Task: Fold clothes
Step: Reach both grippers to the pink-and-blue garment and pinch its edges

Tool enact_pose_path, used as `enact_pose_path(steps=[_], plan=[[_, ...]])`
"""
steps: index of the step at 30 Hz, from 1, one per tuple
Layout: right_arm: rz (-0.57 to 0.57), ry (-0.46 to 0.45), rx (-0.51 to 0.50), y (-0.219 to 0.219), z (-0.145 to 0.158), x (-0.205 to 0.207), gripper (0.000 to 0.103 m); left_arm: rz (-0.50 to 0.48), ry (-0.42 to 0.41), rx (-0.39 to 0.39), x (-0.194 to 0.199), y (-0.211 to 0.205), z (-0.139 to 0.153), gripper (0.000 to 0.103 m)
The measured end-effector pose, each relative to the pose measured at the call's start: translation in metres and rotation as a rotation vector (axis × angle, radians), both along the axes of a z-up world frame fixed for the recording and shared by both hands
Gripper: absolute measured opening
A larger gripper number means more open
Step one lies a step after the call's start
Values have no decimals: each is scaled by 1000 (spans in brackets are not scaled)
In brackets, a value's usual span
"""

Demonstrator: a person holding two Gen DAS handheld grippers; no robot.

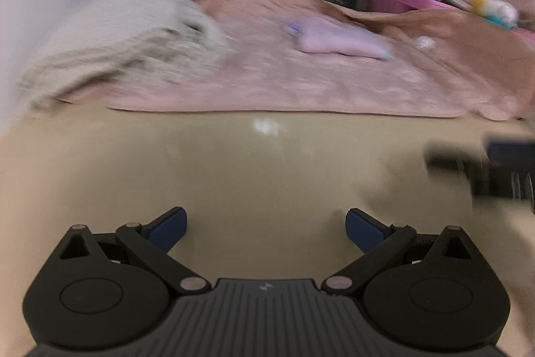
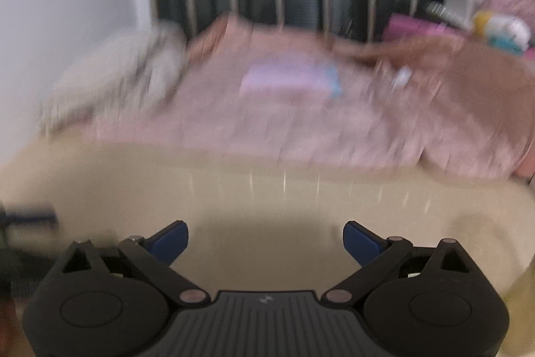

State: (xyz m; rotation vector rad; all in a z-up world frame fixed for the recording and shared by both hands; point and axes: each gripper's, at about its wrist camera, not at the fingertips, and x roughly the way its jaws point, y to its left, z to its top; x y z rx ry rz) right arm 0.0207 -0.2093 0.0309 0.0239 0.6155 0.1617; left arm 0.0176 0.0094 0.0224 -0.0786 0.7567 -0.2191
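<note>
Facing the bed, both tongs look across a bare beige surface [image 1: 234, 163] toward a pink blanket [image 1: 284, 82] spread wide at twelve o'clock, its near hem running from nine to three. On that blanket, at about twelve to one o'clock in the left wrist view, lies the lilac garment [image 1: 337, 40], already a flat, compact packet with its long axis roughly side to side and a strip of blue at its right edge. A shaggy white-grey throw [image 1: 113, 46] is heaped at ten o'clock, against the wall. Toys and pink boxes [image 1: 485, 5] crowd the two o'clock corner.

The garment sits well apart from both tools; judging by the two views, neither is clearly nearer, though motion blur makes this hard to settle. Any grasp would call for a forward reach over the hem.

The left gripper [image 1: 265, 226] is spread wide, blue pads apart, holding and touching nothing. The right gripper [image 2: 265, 240] is likewise spread and empty; it also shows as a dark blur at three o'clock in the left view.
</note>
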Motion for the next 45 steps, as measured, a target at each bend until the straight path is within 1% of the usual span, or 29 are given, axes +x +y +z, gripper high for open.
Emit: enact_pose_path(steps=[1,2,3,4,5,7,8,9,11,14,18,19,20,21,22,24,26,28,29,30,31,32,34,35,36,38,40,42,45], plan=[[-14,-42,18,-6,11,4,100,-10,-19,-71,7,5,15,102],[-25,-56,29,-10,22,15,101,-19,-41,-132,15,9,31,102],[-30,-57,54,-14,32,30,101,-19,-67,-157,25,10,46,102],[-31,-50,96,-20,41,53,102,-7,-103,-147,39,9,63,102],[-33,-43,136,-26,50,75,103,6,-136,-114,56,5,76,102],[-84,-21,175,-37,57,130,103,-2,-187,-59,97,-5,91,103],[-125,10,189,-42,57,155,102,-2,-190,-59,121,-9,94,103],[-156,40,208,-48,55,179,101,14,-174,-81,144,-11,95,102],[-189,59,268,-61,48,224,97,75,-73,-200,198,-12,86,102],[-236,139,316,-81,29,276,88,88,77,-363,266,-22,62,102],[-239,225,330,-86,4,319,73,165,182,-408,338,-44,26,96],[-238,233,322,-83,-2,326,73,185,212,-425,352,-48,18,94],[-247,231,321,-82,-6,331,67,198,228,-431,364,-51,12,92],[-258,228,336,-82,-9,337,65,209,238,-434,375,-53,7,87],[-263,226,345,-82,-11,343,65,227,237,-420,382,-54,4,87],[-273,223,365,-83,-16,357,65,272,209,-377,391,-59,1,85],[-269,224,369,-83,-19,371,65,265,213,-384,396,-59,-4,64],[-244,236,338,-79,-22,386,60,252,222,-398,401,-60,-10,6],[-228,245,293,-73,-23,390,46,246,226,-405,403,-60,-12,5],[-212,254,247,-67,-24,394,22,239,231,-412,405,-60,-15,4],[-197,262,199,-60,-25,398,11,233,235,-418,408,-60,-18,3],[-182,258,135,-53,-24,397,7,234,233,-439,406,-57,-18,3],[-146,220,87,-46,-16,389,4,224,218,-483,401,-50,-12,2],[-134,194,122,-48,-9,383,3,207,198,-507,396,-47,-3,2],[-124,165,164,-50,1,376,3,182,161,-527,386,-43,12,2],[-99,66,214,-51,32,354,3,126,79,-558,364,-36,47,2],[-61,-50,255,-50,74,323,3,69,-27,-586,334,-31,92,2],[-34,-146,292,-51,115,290,3,22,-130,-599,299,-27,144,2],[0,-308,340,-57,186,225,3,-41,-270,-626,241,-19,223,2]])
